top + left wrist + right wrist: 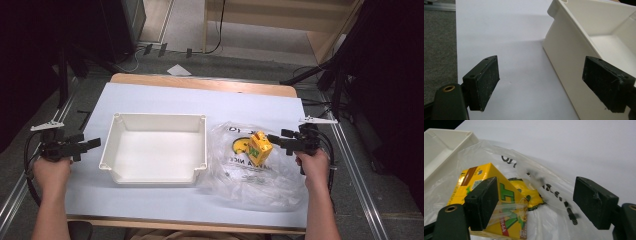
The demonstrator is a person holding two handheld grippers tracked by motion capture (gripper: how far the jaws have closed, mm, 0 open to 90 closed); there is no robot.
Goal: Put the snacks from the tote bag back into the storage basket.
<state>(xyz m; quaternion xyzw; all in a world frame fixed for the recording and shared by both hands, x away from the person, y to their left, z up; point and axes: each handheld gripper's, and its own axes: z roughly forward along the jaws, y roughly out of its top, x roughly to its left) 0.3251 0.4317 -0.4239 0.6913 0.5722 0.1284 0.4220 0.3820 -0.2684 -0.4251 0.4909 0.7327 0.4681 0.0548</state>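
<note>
1. Looking at the high view, the yellow carton [260, 148] sits right of centre on top of a crinkly clear plastic bag [250, 170], just right of the white bin [156, 148]. That carton is what I'm after.

2. My right gripper [274, 139] is the near one by a mile: its tips are just right of the carton, pointing left across the frame at it. The left gripper [92, 144] is way over at the left edge, past the far side of the bin.

3. In the right gripper view the carton [496, 202] fills the lower left. The left-hand jaw is in front of its face and the other jaw stands well off to the right, over the bag [554, 220]. So the carton is off to one side of the gap, not centred.

4. Right jaws are spread wide, nothing pinched. Left jaws are spread too, over bare table beside the bin wall [566, 62].

5. Carton is tilted, one corner up. Its long axis looks to run from upper left to lower right in the right gripper view, so I reckon I need to shift sideways first.
</note>
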